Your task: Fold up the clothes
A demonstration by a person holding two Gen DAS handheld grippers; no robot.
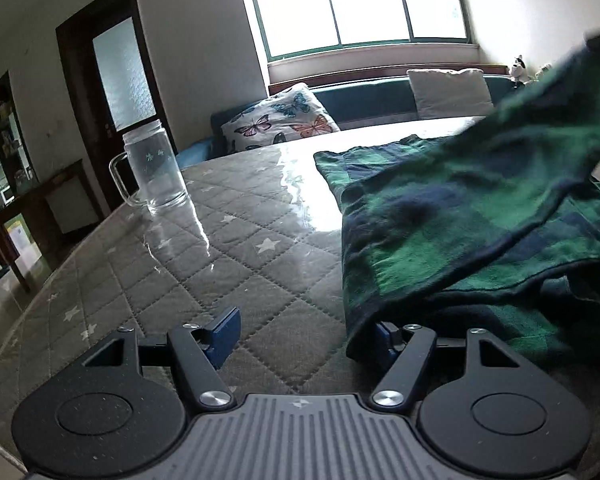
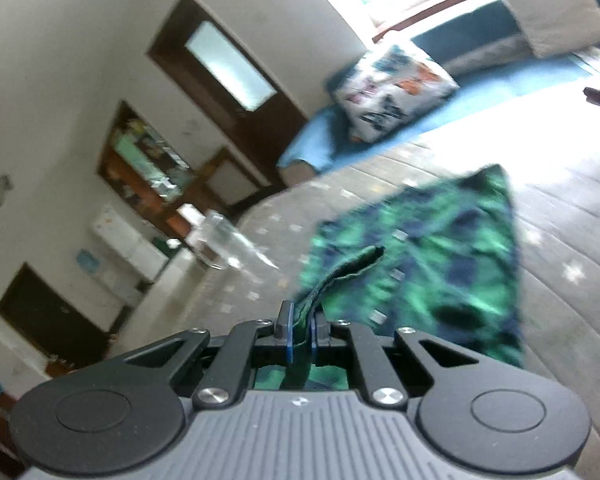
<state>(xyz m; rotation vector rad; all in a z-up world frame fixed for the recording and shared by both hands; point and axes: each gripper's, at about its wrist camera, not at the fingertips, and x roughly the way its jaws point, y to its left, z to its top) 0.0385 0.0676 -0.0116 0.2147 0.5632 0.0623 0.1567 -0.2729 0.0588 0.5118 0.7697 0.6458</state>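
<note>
Between your right gripper's (image 2: 300, 334) blue pads a narrow edge of the green-and-navy plaid garment (image 2: 420, 272) is pinched tight, the jaws closed on the cloth, and the fabric droops away from them in a loose fold toward the rest of the piece lying ahead on the quilted table cover (image 2: 560, 240). Your left gripper (image 1: 306, 336) stands open and holds nothing: its left pad sits over bare quilting, while its right pad is partly hidden under the near corner of the garment (image 1: 460, 220), so whether it touches the cloth cannot be told. Just ahead and to the right of those open jaws the plaid lies in soft overlapping layers, with one part lifted up toward the upper right. Judge it light, limp and easily creased; it will sag wherever you leave it unsupported and will slide readily on the glossy clear sheet over the cover. Take it at a hem or corner, through all layers, well apart from the right grip so the edge stays taut. Further ahead and to the left of your left jaws stands a clear glass mug (image 1: 156, 168), upright and fragile; keep the cloth from sweeping it.
</note>
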